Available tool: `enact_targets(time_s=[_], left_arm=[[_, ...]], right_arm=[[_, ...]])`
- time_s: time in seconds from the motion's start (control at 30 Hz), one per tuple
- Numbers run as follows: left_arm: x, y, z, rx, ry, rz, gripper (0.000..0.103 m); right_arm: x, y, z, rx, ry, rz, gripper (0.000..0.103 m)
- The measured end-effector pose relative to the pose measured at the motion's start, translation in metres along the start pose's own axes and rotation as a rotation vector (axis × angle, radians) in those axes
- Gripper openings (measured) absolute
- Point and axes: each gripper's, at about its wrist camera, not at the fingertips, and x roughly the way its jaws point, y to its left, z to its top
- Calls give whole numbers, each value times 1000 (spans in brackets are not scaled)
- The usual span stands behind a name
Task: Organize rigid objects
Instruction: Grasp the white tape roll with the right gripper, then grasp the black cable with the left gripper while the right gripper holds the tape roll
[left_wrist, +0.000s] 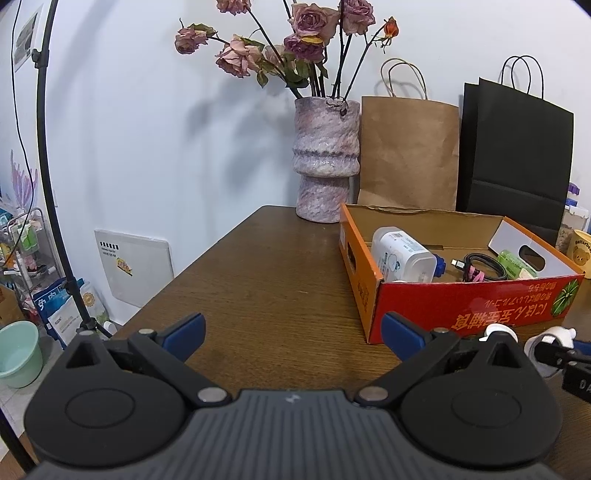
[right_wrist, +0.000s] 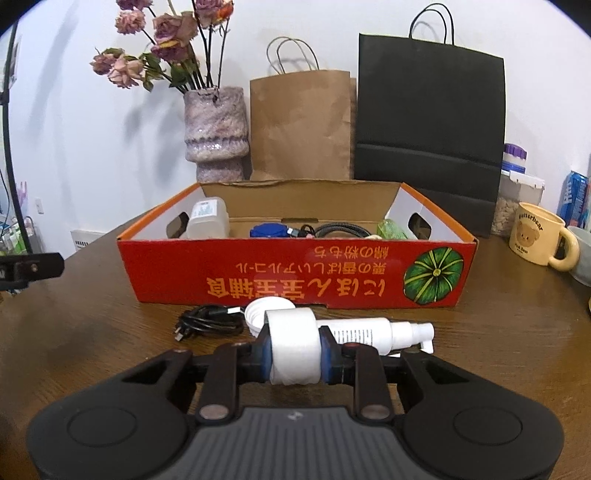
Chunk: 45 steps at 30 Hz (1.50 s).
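Right wrist view: "Butterbear" mug (right_wrist: 537, 233); right jaws clamped on white roll (right_wrist: 293, 345), left jaws wide.

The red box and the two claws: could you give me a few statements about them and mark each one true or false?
1. The right claw is shut on a white tape roll. True.
2. The left claw holds a cable. False: it is open, holding nothing, over the table.
3. The red box already holds a white bottle. True.
4. The white spray bottle lies inside the box. False: it lies on the table in front of the box.
5. The yellow mug stands inside the box. False: it stands on the table beside the box.
6. A black cable lies on the table in front of the box. True.
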Motion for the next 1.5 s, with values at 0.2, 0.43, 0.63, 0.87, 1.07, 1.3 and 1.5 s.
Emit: enact_targets(time_s=[0.2,0.43,0.63,0.87,1.07,1.3,1.5], left_arm=[[3,-4,-1,7,1,5,103],[3,-19,-5,28,6,8,103],[5,-39,-8,43,31,-17,103],[13,-71,-15,86,69,-53,103],[26,-100,-16,119,95,-71,103],[45,-126,-18,156,131,-89,103],[57,-137,-19,186,155,-73,103]], right_arm=[[-9,-7,2,1,-39,12,24],[-16,-21,3,6,-71,18,24],[-19,-41,4,13,-87,2,24],[-21,-64,3,20,-97,-18,24],[-22,-80,2,19,-99,-30,24],[-21,-95,3,21,-99,-42,24],[-21,-100,3,33,-99,-53,24]])
